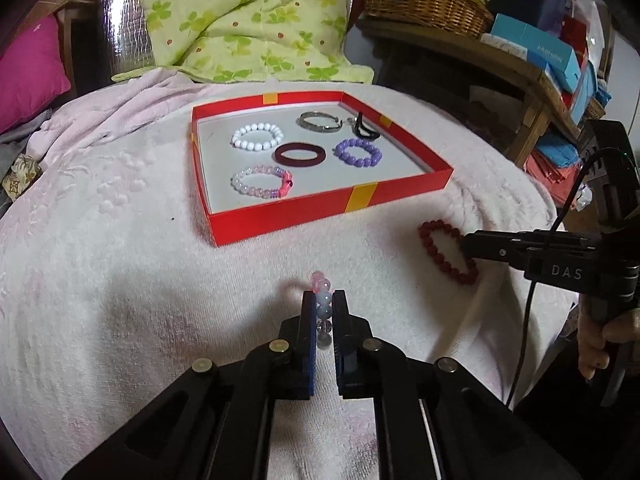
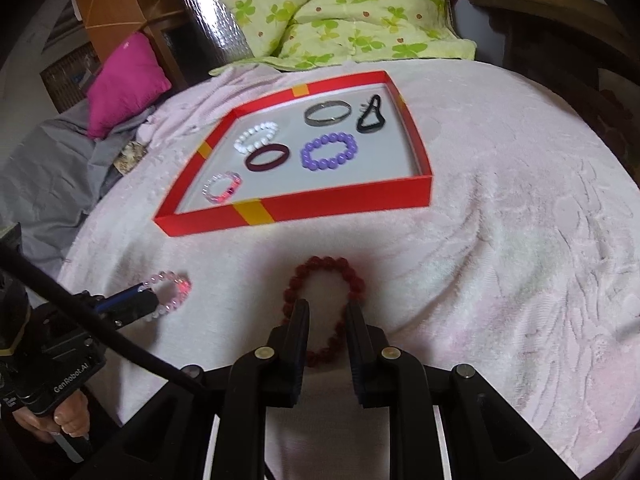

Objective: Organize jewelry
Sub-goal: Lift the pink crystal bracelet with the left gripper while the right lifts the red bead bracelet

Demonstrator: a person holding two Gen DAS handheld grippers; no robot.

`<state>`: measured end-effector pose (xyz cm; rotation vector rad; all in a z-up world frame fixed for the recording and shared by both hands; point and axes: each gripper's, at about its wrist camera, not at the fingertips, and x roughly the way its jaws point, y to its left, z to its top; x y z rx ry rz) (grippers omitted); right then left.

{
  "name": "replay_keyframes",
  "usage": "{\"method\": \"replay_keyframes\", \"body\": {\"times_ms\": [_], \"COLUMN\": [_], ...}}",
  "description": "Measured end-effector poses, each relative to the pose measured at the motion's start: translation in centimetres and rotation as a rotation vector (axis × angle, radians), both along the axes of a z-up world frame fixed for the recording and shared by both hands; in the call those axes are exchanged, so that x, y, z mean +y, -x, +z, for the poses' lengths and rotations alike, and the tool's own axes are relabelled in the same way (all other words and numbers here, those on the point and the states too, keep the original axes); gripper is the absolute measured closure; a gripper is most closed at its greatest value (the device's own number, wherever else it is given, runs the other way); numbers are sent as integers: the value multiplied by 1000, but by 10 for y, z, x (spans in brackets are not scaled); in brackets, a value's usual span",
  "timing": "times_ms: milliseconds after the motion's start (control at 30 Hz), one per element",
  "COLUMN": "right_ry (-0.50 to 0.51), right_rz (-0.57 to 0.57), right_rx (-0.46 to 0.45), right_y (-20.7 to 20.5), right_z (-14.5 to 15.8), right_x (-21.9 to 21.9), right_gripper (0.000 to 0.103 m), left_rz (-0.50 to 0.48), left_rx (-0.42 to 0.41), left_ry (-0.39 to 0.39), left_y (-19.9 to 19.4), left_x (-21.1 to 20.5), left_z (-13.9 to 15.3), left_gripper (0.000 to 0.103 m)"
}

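A pale pink textured blanket (image 2: pixel 500 240) covers the work surface. Behind it lies a crumpled green quilt (image 1: pixel 248 20) with a leaf print, against a silvery quilted panel (image 2: pixel 212 12). A magenta pillow (image 2: pixel 124 80) sits to one side on grey bedding. A wooden shelf (image 1: pixel 480 52) carries a wicker basket (image 1: pixel 424 0) and blue boxes (image 1: pixel 536 48).

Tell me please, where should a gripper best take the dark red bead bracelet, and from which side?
Grip the near arc of the dark red bead bracelet, coming from above and the near side. It lies flat on the blanket, so fingers must straddle one bead strand.
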<state>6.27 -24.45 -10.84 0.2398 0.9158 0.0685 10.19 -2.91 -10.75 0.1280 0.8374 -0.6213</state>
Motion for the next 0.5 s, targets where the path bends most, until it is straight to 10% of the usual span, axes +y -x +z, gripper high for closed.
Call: {"method": "replay_keyframes", "body": {"times_ms": [333, 500], "right_ry": [27, 39], "right_rz": [-7, -14], "right_rx": [-6, 28], "right_y": [-2, -4], "right_z": [3, -3], "right_x": [3, 2], "right_gripper": [82, 40], "left_rz": [13, 18], "left_rx": [2, -10], "left_ry": [17, 14], "left_y": [-1, 1], "left_x": [8, 8], "left_z": [3, 6], "left_gripper": [95, 95]}}
